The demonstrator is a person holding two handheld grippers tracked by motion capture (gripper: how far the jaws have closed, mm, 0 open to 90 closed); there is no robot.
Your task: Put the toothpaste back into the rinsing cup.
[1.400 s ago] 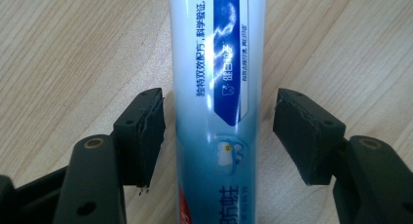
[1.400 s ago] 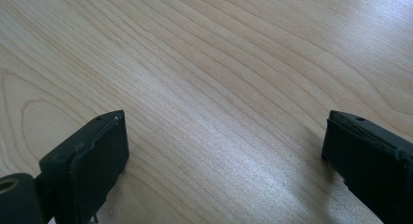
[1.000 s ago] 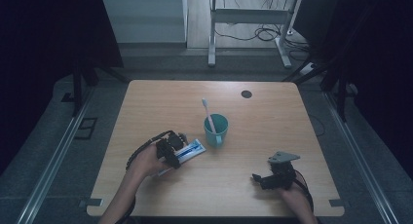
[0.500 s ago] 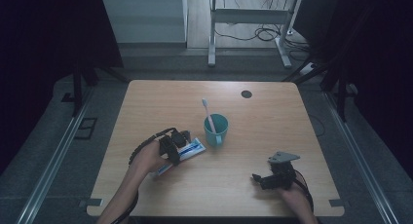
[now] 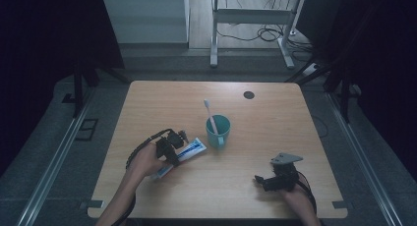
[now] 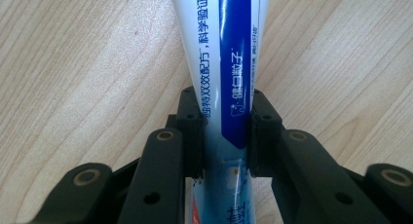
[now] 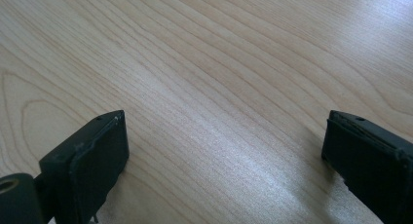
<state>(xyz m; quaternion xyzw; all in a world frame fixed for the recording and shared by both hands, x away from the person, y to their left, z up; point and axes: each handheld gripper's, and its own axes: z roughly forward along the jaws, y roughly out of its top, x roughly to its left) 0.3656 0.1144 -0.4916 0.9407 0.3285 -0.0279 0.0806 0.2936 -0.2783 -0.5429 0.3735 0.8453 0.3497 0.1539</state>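
A white and blue toothpaste tube (image 5: 191, 149) lies flat on the wooden table (image 5: 275, 123), left of a teal cup (image 5: 218, 131) that holds a white toothbrush (image 5: 209, 110). My left gripper (image 5: 174, 150) sits over the tube's lower half. Its jaws have just been closing with the tube between them. In the left gripper view both pads (image 6: 194, 136) press the sides of the tube (image 6: 224, 63). My right gripper (image 5: 260, 181) rests near the front right of the table. Its jaws stand wide apart over bare wood (image 7: 224, 151), with nothing between them.
A small black round disc (image 5: 249, 95) lies near the table's far edge. Beyond the table a metal frame and cables (image 5: 255, 34) stand on the floor. Bare wood lies between the cup and the right gripper.
The left gripper's jaws have drawn in onto the toothpaste tube, and the left hand has barely shifted. The right gripper, the cup and the toothbrush have stayed where they were.
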